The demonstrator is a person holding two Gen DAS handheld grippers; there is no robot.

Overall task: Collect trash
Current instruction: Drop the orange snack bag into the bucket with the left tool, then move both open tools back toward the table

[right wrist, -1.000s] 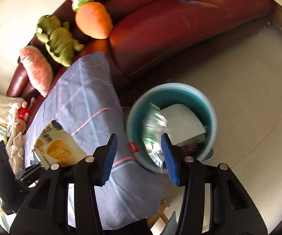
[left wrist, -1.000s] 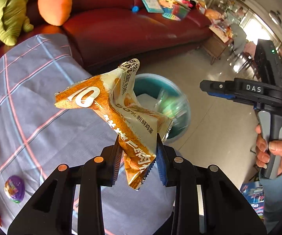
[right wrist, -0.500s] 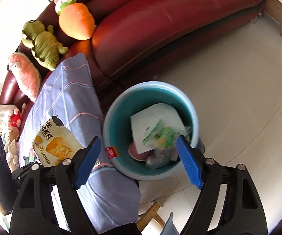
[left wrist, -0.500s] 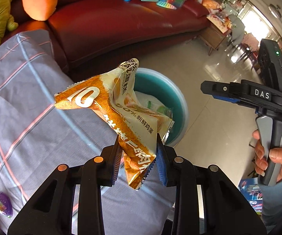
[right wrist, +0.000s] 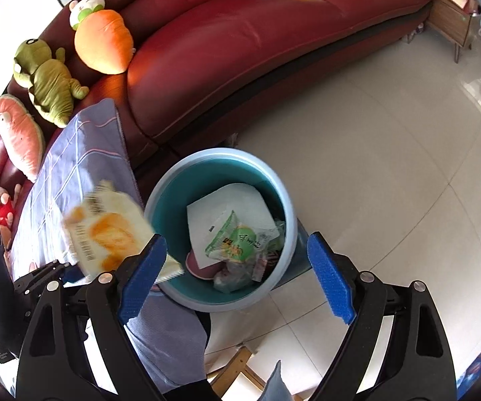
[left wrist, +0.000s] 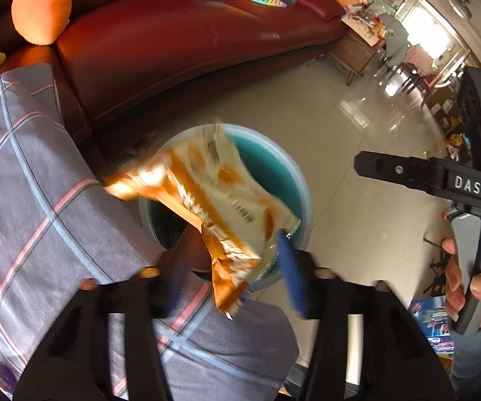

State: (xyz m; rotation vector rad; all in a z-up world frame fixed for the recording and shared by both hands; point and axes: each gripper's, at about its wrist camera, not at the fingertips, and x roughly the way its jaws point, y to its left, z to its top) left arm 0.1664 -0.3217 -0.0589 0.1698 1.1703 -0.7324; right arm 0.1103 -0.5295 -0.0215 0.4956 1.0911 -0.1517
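The left hand-held gripper (left wrist: 232,275) is opening, its jaws parting from the blurred orange snack wrapper (left wrist: 213,207) hanging between them above the teal bin (left wrist: 302,197). The right hand-held gripper (right wrist: 237,274) is opening, nothing between its jaws, over the bin.

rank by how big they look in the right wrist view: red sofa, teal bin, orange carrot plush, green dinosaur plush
1. red sofa
2. teal bin, though it sits nearer the camera
3. and 4. orange carrot plush and green dinosaur plush look about alike; no ranking.
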